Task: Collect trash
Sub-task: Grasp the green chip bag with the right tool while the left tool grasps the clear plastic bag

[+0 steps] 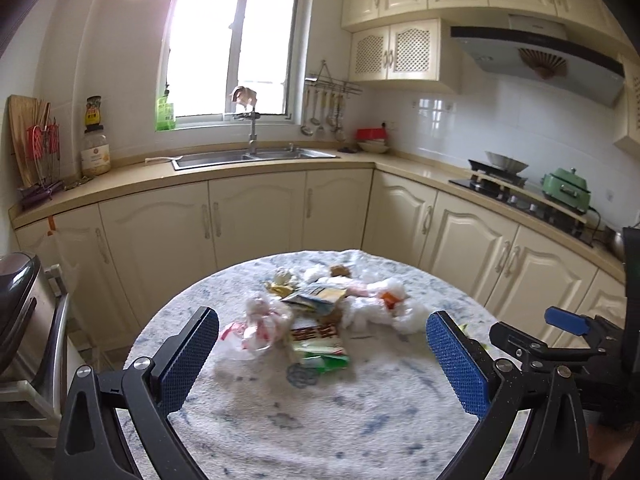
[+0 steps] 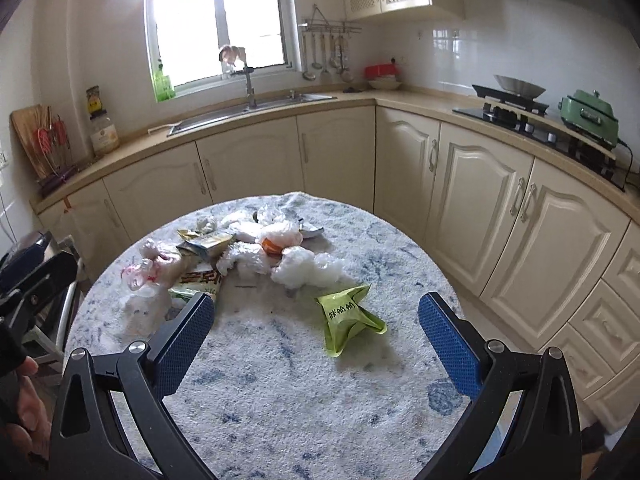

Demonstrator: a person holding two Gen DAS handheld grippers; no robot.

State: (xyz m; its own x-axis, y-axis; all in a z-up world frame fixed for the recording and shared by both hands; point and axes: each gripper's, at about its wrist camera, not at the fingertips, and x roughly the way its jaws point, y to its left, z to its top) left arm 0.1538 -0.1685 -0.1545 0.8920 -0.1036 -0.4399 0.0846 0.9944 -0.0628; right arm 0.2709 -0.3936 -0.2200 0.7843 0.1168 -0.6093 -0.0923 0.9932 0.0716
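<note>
Above the near edge of the round counter (image 1: pixel 320 432), my left tool (image 1: pixel 322 354) hangs with both blue pads spread wide and nothing between them. At its 12 o'clock, close ahead, lies the trash pile (image 1: pixel 320 312): a pink-and-white crumpled plastic bag (image 1: pixel 262 322) at 11 o'clock, a red-printed wrapper (image 1: pixel 316 334) with a green-and-white wrapper (image 1: pixel 324 358) touching it on the near side, and white crumpled plastic (image 1: pixel 390 308) at 1 o'clock. My right tool (image 1: pixel 568 320) shows at 3 o'clock in this view, over the counter's right rim.

From the right wrist view, my right tool (image 2: pixel 316 340) is likewise fully spread and empty, hovering above the counter. A green packet (image 2: pixel 348 320) lies flat on the mottled blue-and-white cloth (image 2: pixel 280 400) just ahead, slightly toward 1 o'clock, set apart from the main pile. White plastic (image 2: pixel 308 268) sits beyond it at 12 o'clock; the remaining heap extends toward 11 o'clock.

Beyond the counter: cream cabinets (image 2: pixel 480 200), sink (image 2: pixel 256 114) under the window (image 2: pixel 216 20) at 12 o'clock, stove (image 2: pixel 516 114) and green cooker (image 2: pixel 592 116) at 2 o'clock.
</note>
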